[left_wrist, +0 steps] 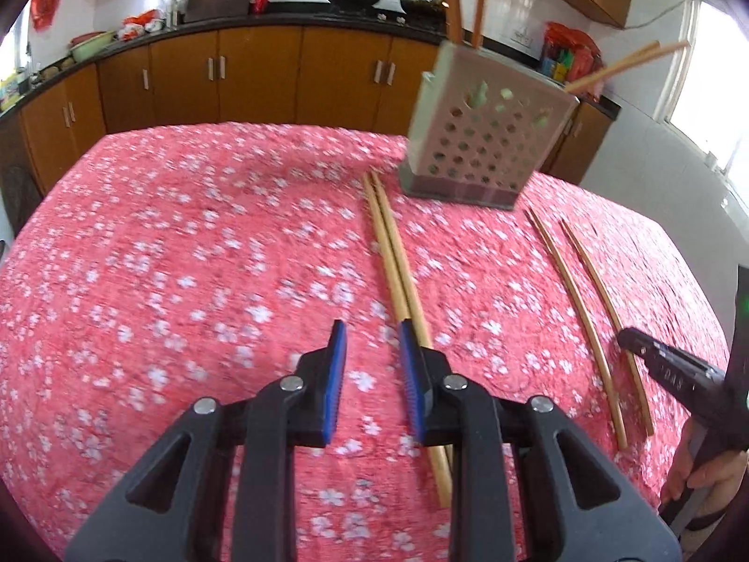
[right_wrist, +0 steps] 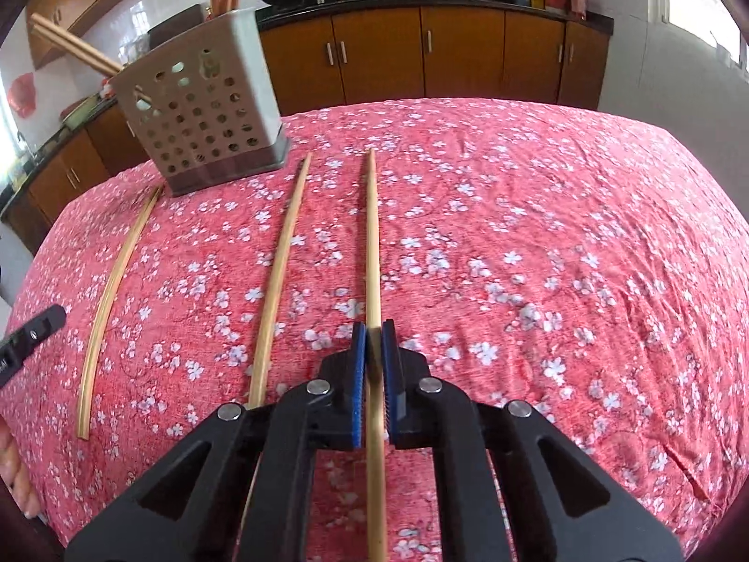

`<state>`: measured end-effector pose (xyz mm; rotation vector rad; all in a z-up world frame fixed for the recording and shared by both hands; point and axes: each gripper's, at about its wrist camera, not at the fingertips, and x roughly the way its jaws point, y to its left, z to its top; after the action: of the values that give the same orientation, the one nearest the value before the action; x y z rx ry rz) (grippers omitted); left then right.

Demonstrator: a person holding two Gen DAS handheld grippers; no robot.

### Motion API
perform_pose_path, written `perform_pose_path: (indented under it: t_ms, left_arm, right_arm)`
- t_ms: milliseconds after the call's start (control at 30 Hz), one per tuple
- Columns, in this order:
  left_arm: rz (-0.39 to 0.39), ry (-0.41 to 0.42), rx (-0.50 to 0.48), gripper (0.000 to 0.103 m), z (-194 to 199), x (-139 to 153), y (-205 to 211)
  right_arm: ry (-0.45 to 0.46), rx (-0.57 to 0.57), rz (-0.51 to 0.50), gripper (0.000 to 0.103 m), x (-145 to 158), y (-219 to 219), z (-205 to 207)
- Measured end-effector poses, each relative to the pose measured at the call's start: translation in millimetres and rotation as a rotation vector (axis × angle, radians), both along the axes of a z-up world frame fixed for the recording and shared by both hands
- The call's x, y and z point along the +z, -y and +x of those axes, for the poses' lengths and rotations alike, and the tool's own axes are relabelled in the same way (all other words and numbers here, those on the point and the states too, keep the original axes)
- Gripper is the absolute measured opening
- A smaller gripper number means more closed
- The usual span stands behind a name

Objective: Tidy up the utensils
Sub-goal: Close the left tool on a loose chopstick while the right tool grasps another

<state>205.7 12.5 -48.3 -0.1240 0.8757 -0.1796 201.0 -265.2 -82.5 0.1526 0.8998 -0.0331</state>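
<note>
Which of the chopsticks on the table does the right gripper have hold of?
The rightmost chopstick: the right gripper is shut on it. The single chopstick beside it and the pair further left lie free on the tablecloth.

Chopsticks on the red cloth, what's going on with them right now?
A person is tidying chopsticks into the perforated holder, which already has several in it. The right hand-held gripper is shut on one chopstick lying on the floral tablecloth. The left hand-held gripper is open, holding nothing, beside a touching pair of chopsticks. Another chopstick lies loose.
</note>
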Motion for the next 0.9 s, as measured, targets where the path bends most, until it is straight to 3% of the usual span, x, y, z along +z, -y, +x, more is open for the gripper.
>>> perform_pose_path:
  t_ms: [233,567,900]
  left_arm:
    - [0.025,-0.047,-0.047,0.014,5,-15,20]
    - [0.113,-0.038,-0.044,0.009,8,-21,31]
    - [0.132,-0.054,0.083,0.008,25,-21,-25]
  right_arm:
    - [0.004,0.004,-0.004,0.008,0,2,-3]
    - [0.001,0.014,0.002,0.008,3,1,-8]
    - [0.012,0.005,-0.015,0.008,3,13,0]
